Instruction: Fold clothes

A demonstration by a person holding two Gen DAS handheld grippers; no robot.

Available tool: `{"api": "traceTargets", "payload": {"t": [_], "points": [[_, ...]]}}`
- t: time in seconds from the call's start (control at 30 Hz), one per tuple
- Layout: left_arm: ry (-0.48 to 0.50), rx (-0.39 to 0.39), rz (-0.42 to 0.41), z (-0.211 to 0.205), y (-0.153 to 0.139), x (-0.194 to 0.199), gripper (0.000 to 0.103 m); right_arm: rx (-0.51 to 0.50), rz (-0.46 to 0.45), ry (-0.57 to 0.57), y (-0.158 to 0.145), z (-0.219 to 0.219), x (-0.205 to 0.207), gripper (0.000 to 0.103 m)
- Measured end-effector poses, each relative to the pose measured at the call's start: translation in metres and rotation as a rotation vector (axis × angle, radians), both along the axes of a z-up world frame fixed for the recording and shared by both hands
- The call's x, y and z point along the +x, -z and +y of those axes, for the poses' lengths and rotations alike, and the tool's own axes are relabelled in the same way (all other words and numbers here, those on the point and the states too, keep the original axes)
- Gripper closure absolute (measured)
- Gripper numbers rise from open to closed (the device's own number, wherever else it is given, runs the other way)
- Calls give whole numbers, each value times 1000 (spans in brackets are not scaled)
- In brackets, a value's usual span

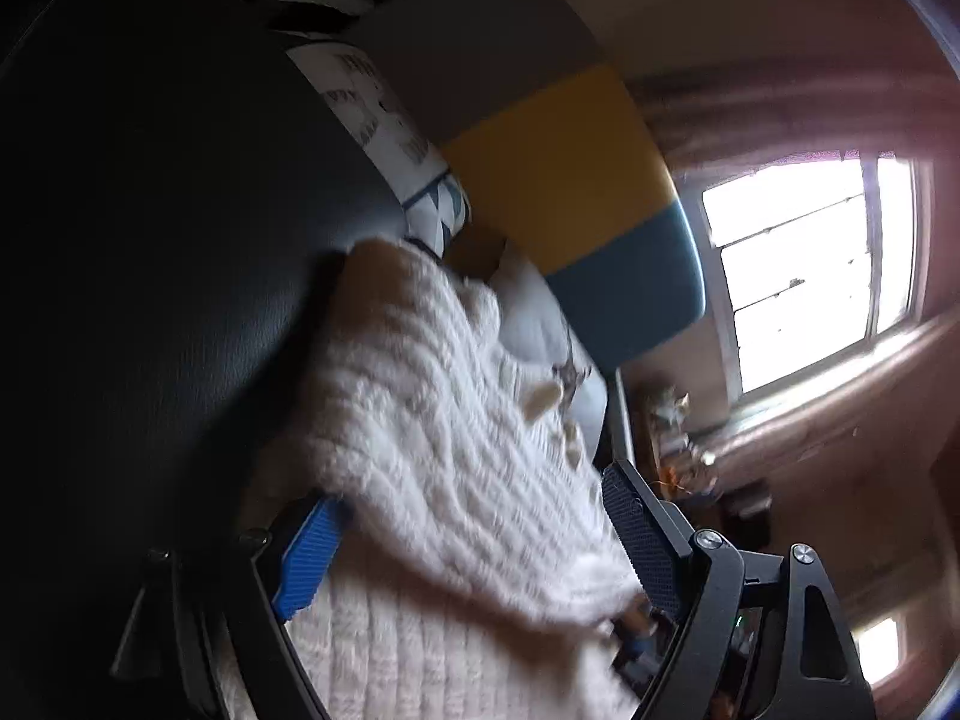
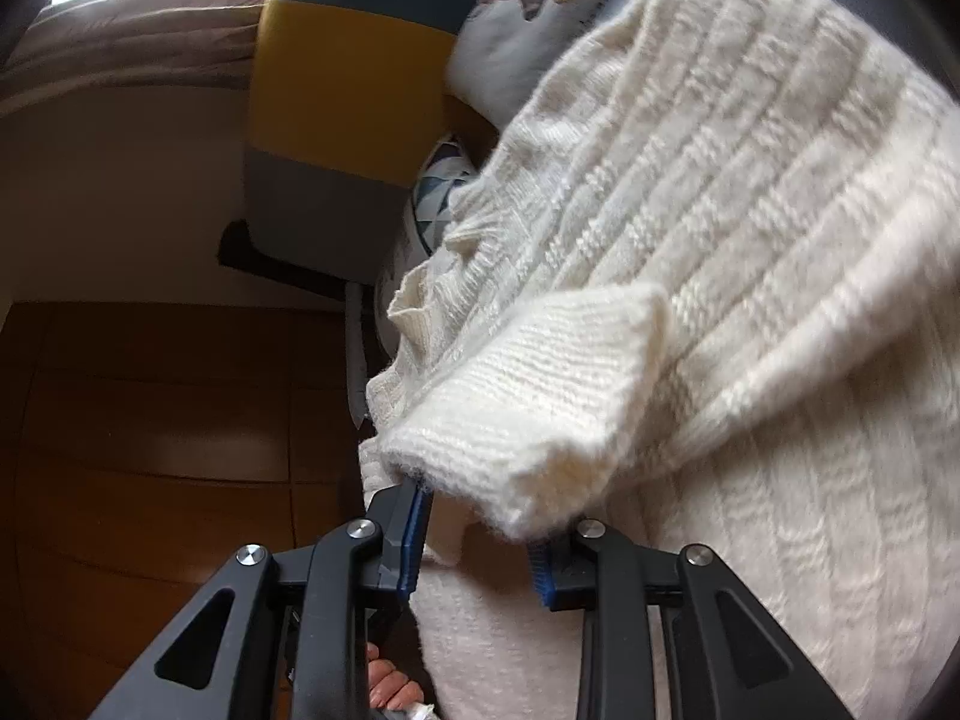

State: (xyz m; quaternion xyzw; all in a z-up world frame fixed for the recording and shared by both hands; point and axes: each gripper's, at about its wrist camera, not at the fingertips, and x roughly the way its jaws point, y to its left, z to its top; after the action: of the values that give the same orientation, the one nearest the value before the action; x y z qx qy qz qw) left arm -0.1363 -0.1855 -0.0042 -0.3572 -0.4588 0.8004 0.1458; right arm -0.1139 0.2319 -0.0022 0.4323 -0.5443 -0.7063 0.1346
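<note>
Left wrist view is showing our left gripper (image 1: 474, 546) with its jaws spread wide over the cream cable-knit sweater (image 1: 432, 420) — the knit is lying between the pads but they are not pressing on it, so we are judging this hand free and lining up for a fresh hold. The sweater is spreading across a dark seat (image 1: 150, 240), with patterned cushions (image 1: 420, 174) and a grey, yellow and teal panel (image 1: 570, 180) behind it. We are working on that broad surface, it seems, because it gives the knit room to lie flat.

From the right wrist view, our right gripper (image 2: 477, 531) is standing partly open around the ribbed cuff of a sleeve (image 2: 528, 396). The cuff is drooping over the gap between the pads, and we are reading it as resting there rather than pinched, since daylight shows beside each pad; the sleeve appears laid across the body as a fold.

Much is escaping us — the left view is blurred, the sweater's hem and far sleeve are cut off, and the right pad is half buried under wool, so contact there is hard to tell.
</note>
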Motion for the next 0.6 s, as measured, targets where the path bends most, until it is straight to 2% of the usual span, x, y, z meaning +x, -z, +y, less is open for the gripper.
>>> {"api": "traceTargets", "payload": {"t": [0.1, 0.27, 0.6], "points": [[-25, 4, -6, -1, 3, -7, 18, 36, -19, -10, -1, -2, 9, 74], [-87, 55, -6, -2, 13, -13, 18, 14, -16, 5, 1, 4, 20, 70], [-159, 101, 71, -11, 20, -7, 18, -183, 6, 111, 18, 17, 24, 65]]}}
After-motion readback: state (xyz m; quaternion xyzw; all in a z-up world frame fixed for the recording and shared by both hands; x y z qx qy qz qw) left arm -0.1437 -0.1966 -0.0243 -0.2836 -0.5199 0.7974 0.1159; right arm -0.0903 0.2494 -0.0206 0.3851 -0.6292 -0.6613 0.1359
